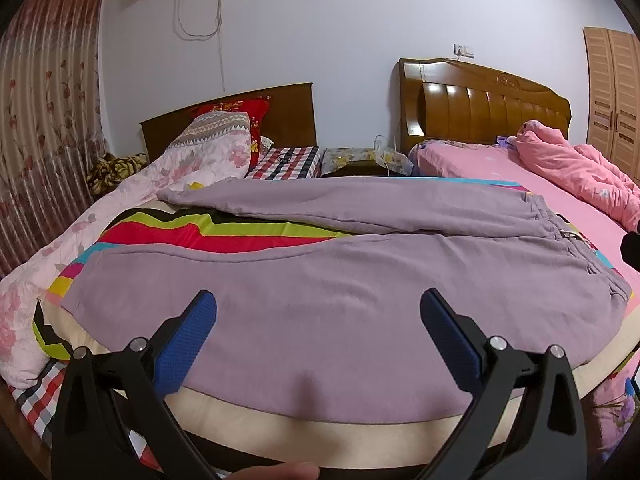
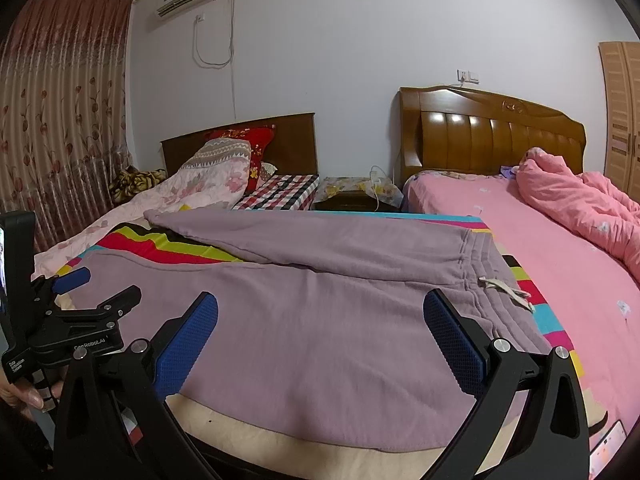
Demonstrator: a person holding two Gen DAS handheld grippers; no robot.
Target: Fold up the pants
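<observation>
Mauve sweatpants (image 1: 320, 280) lie spread flat on a striped multicolour board (image 1: 224, 232), legs parted to the left, waistband (image 1: 560, 240) at the right. My left gripper (image 1: 318, 320) is open and empty, just above the near leg at the front edge. In the right wrist view the pants (image 2: 320, 320) fill the middle, with the drawstring (image 2: 504, 288) at the waistband. My right gripper (image 2: 320, 324) is open and empty above the near leg, close to the waist. The left gripper (image 2: 96, 286) shows at the left of that view, open.
A bed with a floral quilt (image 1: 120, 200) lies behind at the left, a pink bed (image 1: 520, 176) with a crumpled pink duvet (image 1: 580, 172) at the right. A nightstand (image 1: 360, 160) stands between them. A phone (image 2: 608, 444) lies at the lower right.
</observation>
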